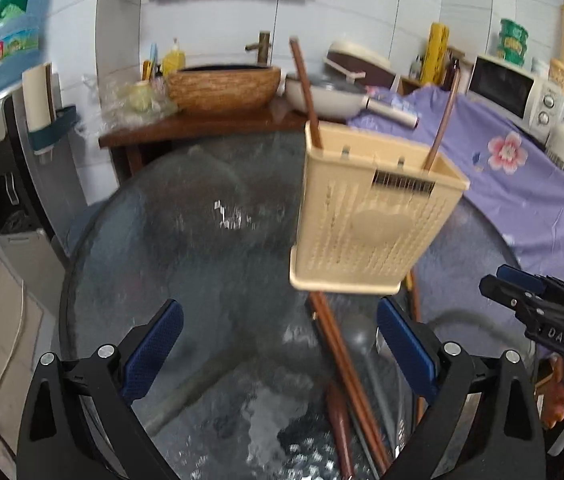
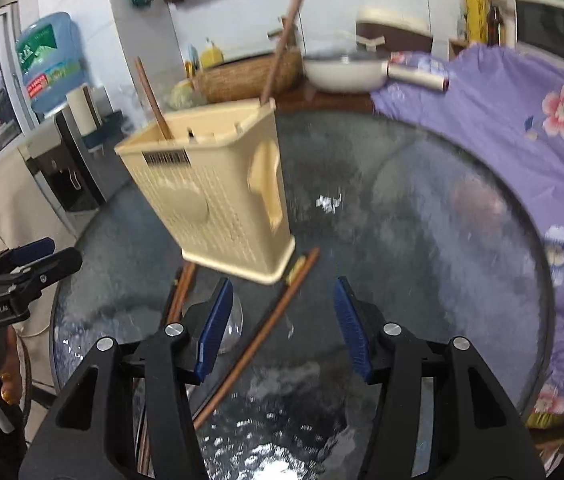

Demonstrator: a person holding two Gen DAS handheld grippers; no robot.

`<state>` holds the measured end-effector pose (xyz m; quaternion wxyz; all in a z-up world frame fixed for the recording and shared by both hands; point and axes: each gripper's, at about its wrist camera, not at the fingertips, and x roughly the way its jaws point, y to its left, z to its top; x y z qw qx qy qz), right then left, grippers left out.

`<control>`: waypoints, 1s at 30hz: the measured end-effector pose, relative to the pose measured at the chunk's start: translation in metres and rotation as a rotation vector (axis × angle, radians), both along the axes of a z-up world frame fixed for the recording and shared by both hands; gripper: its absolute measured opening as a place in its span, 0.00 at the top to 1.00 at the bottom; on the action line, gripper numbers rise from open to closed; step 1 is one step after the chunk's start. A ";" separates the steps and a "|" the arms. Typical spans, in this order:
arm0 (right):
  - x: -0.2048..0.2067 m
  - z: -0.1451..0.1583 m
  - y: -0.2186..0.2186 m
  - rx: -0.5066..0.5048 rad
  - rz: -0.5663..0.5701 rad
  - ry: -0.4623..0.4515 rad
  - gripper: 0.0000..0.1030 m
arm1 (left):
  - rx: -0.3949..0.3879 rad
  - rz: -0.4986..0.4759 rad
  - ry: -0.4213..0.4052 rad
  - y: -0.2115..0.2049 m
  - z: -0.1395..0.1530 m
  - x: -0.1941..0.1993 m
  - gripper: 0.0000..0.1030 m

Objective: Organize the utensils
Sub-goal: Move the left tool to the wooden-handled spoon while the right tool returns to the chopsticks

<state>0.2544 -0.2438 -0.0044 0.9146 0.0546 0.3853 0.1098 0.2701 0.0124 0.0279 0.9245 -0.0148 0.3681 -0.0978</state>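
In the left wrist view, the left claw [image 1: 277, 344] fills the bottom of the frame, its blue pads wide apart and holding nothing. Above it, right of centre, a cream utensil basket [image 1: 370, 216] stands on the round glass worktop [image 1: 201, 240], tilted and blurred. Two brown chopsticks [image 1: 306, 88] stick up out of the basket's top, one at each end. More chopsticks [image 1: 346, 376] lie flat on the glass just below the basket, running down between the pads nearer the right-hand one. The right claw [image 1: 494, 280] shows at the right edge, away from the basket; its tips sit close together, though I cannot tell whether they are fully closed.

In the right wrist view, the right claw [image 2: 282, 328] sits at bottom centre, pads spread and empty. The basket [image 2: 209, 200] is above and left of it, leaning. One loose chopstick [image 2: 261, 332] lies slantwise on the worktop [image 2: 422, 220] between the pads. The left claw [image 2: 49, 256] is at the left edge, beside the basket but apart from it. A purple flowered cloth [image 2: 522, 120] covers the right side.
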 end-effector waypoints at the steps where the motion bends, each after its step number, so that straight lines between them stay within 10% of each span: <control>1: 0.001 -0.008 0.000 -0.001 -0.002 0.027 0.50 | -0.008 0.001 0.033 0.002 -0.010 -0.001 0.14; 13: 0.017 -0.059 0.025 -0.032 0.009 0.168 0.73 | 0.034 -0.061 0.160 -0.013 -0.061 -0.018 0.37; 30: 0.015 -0.070 0.028 -0.198 0.040 0.208 0.79 | 0.058 -0.109 0.193 -0.024 -0.076 -0.034 0.42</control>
